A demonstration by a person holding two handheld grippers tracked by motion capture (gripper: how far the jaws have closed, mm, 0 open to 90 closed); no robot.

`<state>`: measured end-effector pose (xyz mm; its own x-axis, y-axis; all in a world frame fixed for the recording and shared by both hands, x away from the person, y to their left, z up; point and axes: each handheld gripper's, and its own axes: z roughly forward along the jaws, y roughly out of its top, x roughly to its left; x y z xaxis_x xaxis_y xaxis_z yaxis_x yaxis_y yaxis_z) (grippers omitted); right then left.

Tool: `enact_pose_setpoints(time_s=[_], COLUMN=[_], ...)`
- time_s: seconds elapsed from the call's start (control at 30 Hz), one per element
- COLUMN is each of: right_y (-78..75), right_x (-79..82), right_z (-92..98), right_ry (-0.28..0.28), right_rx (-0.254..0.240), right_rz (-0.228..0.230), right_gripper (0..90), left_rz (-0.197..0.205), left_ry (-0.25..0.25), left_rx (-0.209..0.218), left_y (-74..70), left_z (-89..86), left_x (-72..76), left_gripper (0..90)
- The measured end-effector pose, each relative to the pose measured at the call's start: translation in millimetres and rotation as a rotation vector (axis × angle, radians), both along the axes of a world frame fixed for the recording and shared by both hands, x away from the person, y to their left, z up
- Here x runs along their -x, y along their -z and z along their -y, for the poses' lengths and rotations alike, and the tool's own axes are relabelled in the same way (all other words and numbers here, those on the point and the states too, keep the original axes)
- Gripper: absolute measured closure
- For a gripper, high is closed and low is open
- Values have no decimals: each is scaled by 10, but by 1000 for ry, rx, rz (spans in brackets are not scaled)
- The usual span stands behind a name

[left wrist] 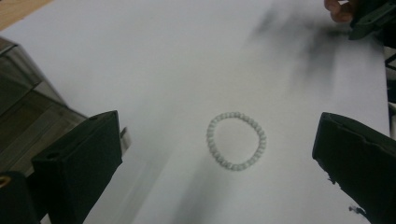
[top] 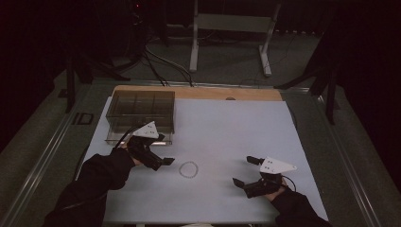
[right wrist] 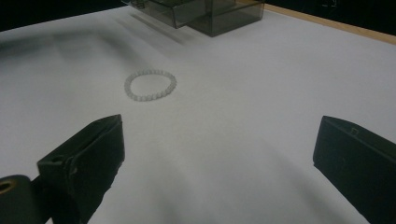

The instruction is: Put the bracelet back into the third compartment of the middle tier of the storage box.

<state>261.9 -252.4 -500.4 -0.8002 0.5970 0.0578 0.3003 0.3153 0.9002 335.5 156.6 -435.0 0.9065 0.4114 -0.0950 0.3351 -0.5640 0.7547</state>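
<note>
Bracelets number one: a single loop of small white beads [top: 188,169] lies flat on the white tabletop [top: 227,127], near the middle of the near half, touched by nothing. In the left gripper view the bead bracelet [left wrist: 236,140] sits between the two black jaws and a little beyond them, on bare table. In the right gripper view the same bracelet [right wrist: 150,85] lies farther off, toward the left of that view, past the left jaw.

Grippers number two. The left gripper [top: 165,156] hovers at the near left, just left of the bracelet and close to the box; its jaws stand spread wide, holding nothing. The right gripper [top: 245,171] is at the near right, well apart from the bracelet, its jaws likewise spread wide and empty. Each carries one grey three-cornered plate on top, and each is held by a hand in a dark sleeve coming in from the near edge.

One smoky clear plastic box [top: 140,116] stands at the far left of the table, with inner dividers visible through its top; the number of compartments cannot be told for certain. A strip of bare wood [top: 198,92] shows along the far edge of the table.
</note>
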Motion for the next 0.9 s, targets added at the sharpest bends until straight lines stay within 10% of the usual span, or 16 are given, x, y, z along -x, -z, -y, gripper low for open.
enact_pose_setpoints(time_s=[0.9], right_y=[2], right_x=[3], right_z=[-7], right_ry=[-2], right_rx=[4], right_rz=[2], right_gripper=[20], left_rz=[-25], left_ry=[-26], left_rx=[67], left_y=[119], left_z=[396], left_x=[214], left_gripper=[30])
